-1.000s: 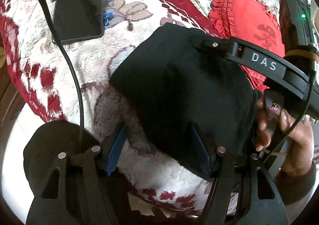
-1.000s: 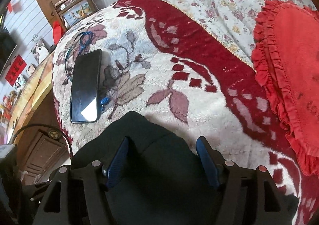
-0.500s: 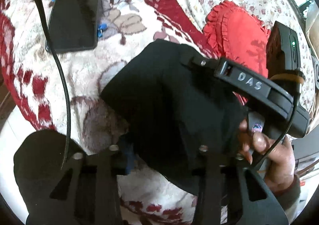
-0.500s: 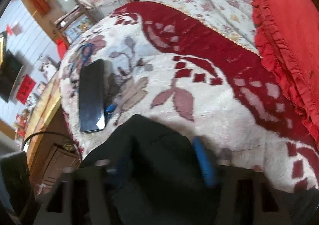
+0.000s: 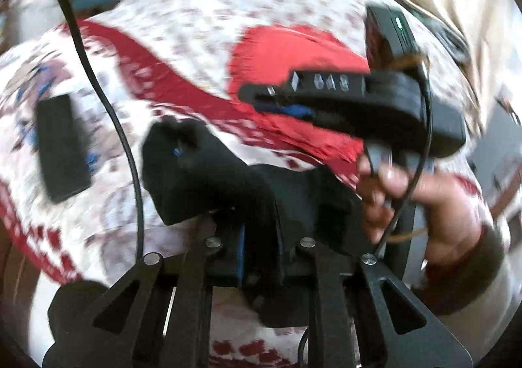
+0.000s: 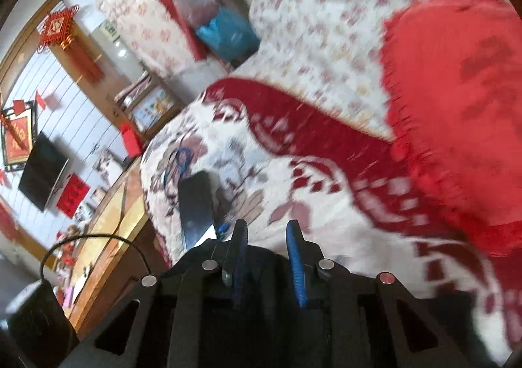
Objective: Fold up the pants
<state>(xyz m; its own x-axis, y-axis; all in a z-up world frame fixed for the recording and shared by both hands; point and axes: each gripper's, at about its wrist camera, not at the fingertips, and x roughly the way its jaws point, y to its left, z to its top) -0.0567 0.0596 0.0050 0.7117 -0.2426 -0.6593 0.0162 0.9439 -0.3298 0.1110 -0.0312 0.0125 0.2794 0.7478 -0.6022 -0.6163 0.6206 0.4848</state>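
Observation:
The black pants (image 5: pixel 208 172) are a folded bundle lifted off the red and white floral blanket (image 5: pixel 107 221). My left gripper (image 5: pixel 257 237) is shut on the bundle's near edge. My right gripper (image 5: pixel 280 100) shows in the left wrist view above and right of the bundle, held by a hand (image 5: pixel 414 191), clear of the cloth. In the right wrist view the right gripper (image 6: pixel 266 231) has its jaws nearly together with nothing between the tips; black cloth (image 6: pixel 261 263) lies under its base. Both views are motion-blurred.
A black phone (image 5: pixel 60 146) lies on the blanket at the left, also in the right wrist view (image 6: pixel 195 208). A red frilled cushion (image 6: pixel 463 100) lies at the right. A black cable (image 5: pixel 107 100) crosses the left view. A wooden bed edge (image 6: pixel 107 227) and floor are at the left.
Both grippers were open around the flat folded pants. The left has closed on them and lifted the bundle. The right has closed and risen off the cloth.

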